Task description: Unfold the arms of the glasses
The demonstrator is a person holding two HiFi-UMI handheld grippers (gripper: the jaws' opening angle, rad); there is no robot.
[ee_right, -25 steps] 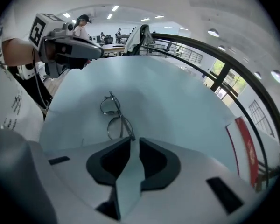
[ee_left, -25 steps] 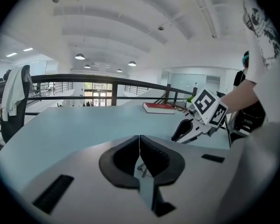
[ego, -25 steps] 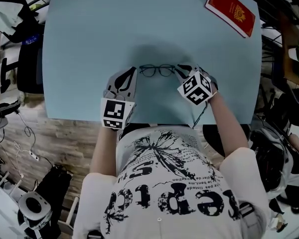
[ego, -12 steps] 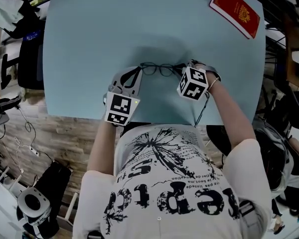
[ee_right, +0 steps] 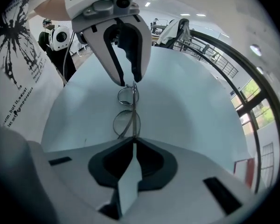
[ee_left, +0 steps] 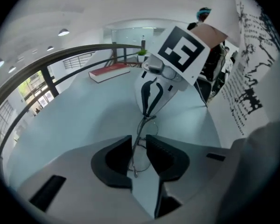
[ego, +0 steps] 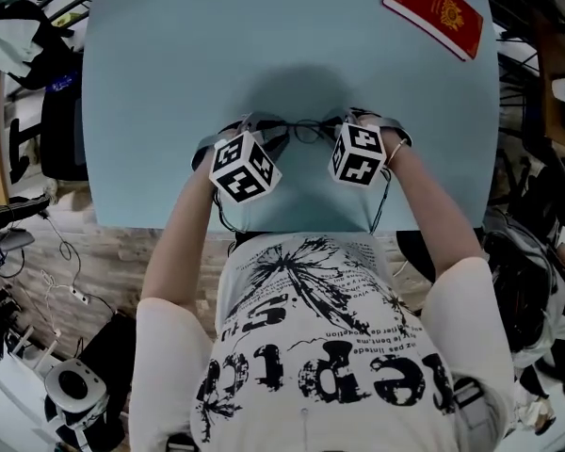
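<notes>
Thin dark wire-rimmed glasses (ego: 306, 130) hang between my two grippers over the near part of the pale blue table (ego: 169, 64). The left gripper (ego: 264, 130) has its jaws closed round the glasses' left end, and the wire frame (ee_left: 142, 125) runs between its pads. From the other side, the right gripper (ego: 342, 125) is shut on the right end, where the frame (ee_right: 127, 111) disappears into its closed jaws. Each gripper view shows the other gripper facing it across the two lenses. The arms look folded along the frame.
A red booklet (ego: 433, 12) lies at the table's far right corner. The table's near edge runs just below my hands. Dark chairs (ego: 61, 121) and cables stand to the left of the table, with more clutter to the right.
The left gripper has rolled over and moved in onto the glasses' left end, its marker cube swinging up and right. The right gripper stays on the right end.
</notes>
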